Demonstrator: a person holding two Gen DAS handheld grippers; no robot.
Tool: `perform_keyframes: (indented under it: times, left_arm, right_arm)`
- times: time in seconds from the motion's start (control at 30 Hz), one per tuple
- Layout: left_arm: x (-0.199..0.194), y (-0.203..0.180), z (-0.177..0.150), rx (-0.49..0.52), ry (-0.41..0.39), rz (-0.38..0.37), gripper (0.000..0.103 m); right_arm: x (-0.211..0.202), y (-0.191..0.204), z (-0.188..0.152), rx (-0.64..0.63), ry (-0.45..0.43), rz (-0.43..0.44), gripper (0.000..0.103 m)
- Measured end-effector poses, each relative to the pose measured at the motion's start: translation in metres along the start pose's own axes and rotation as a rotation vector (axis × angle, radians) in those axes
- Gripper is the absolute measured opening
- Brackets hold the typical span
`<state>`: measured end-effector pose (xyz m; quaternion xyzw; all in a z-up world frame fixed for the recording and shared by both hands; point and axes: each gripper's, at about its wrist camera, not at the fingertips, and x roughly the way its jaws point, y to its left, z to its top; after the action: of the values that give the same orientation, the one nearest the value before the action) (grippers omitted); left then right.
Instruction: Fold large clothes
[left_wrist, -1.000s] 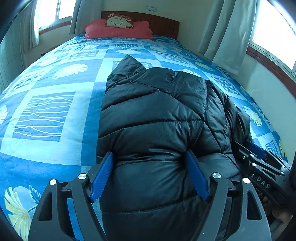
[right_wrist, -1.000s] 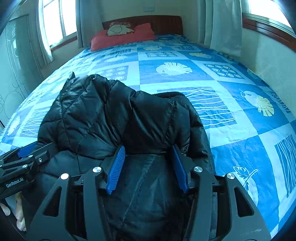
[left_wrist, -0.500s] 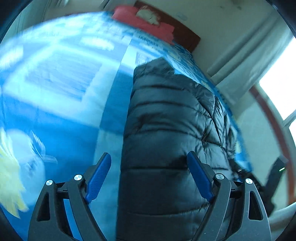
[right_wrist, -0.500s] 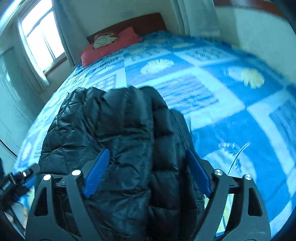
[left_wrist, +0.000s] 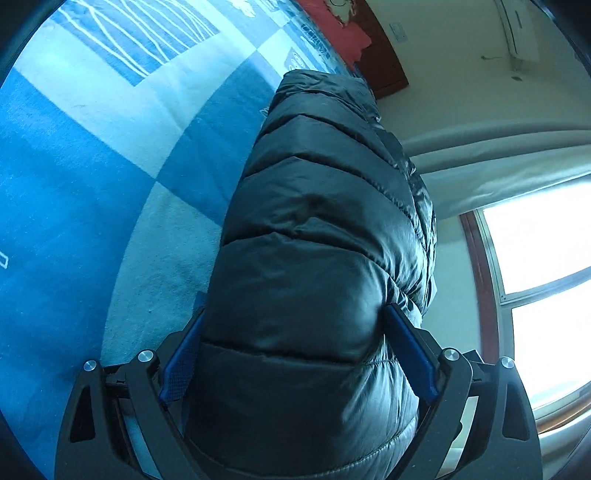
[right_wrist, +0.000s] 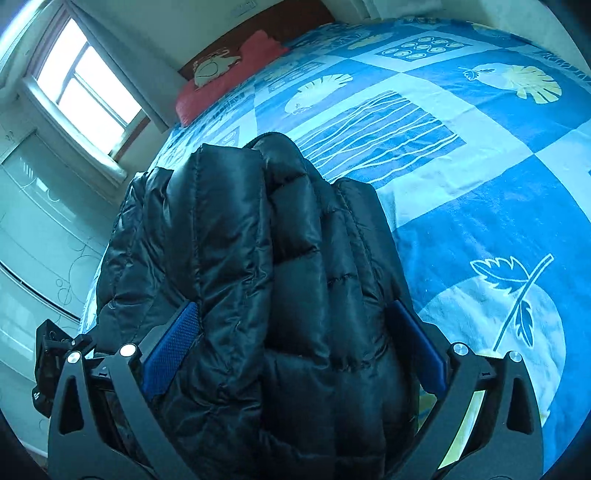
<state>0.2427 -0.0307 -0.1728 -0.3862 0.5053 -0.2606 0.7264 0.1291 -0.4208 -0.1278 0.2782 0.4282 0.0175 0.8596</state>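
Blue patterned bedspread (right_wrist: 461, 177) carries the black puffer jacket (right_wrist: 258, 258), bunched into a thick folded bundle near the bed's near edge. A second ago both grippers nipped it more narrowly; now the left gripper (left_wrist: 299, 354) and right gripper (right_wrist: 295, 350) have rolled, jaws opening wide around the bulk. Whether the pads still press is unclear; probably a release, with the fold settling.

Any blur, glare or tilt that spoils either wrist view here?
Left wrist: strongly rolled, window blown out white, jacket sharp with soft sheen, slight blur at its near end. Right wrist: tilted, fisheye-bent bedspread crisp, window overexposed, jacket dark but stitching readable.
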Motion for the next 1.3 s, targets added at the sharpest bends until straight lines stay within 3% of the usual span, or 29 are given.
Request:
perform_keyframes:
  times: [0.2,0.33,0.47,0.63,0.8,0.87,1.03,1.17,1.3]
  left_arm:
    - [0.010,-0.003,0.005,0.021,0.023,-0.005,0.093]
    - [0.013,-0.003,0.007,0.025,0.025,-0.008,0.093]
    - [0.008,0.001,0.004,0.031,0.023,-0.008,0.093]
    - [0.009,0.001,0.005,0.038,0.037,0.007,0.094]
    - [0.017,-0.005,0.008,0.075,0.075,-0.005,0.093]
    - [0.018,-0.006,0.008,0.082,0.081,-0.013,0.092]
    - [0.016,-0.011,0.007,0.099,0.089,-0.021,0.088]
    - [0.014,-0.020,0.008,0.122,0.086,-0.018,0.085]
    - [0.006,-0.031,0.013,0.173,0.068,-0.002,0.084]
  right_arm:
    - [0.004,-0.010,0.001,0.031,0.015,0.069,0.101]
    - [-0.005,-0.002,-0.002,-0.014,-0.055,0.013,0.101]
    - [-0.006,-0.007,-0.006,0.002,-0.074,0.025,0.101]
    - [0.004,-0.019,-0.003,0.055,-0.028,0.077,0.101]
    - [0.011,-0.014,0.001,0.028,0.049,0.127,0.100]
    - [0.012,-0.011,-0.001,0.026,0.062,0.156,0.084]
    - [0.010,-0.015,-0.007,0.063,0.064,0.251,0.060]
    - [0.004,-0.009,-0.008,0.046,0.043,0.268,0.049]
    - [0.000,0.003,-0.008,0.041,0.007,0.312,0.044]
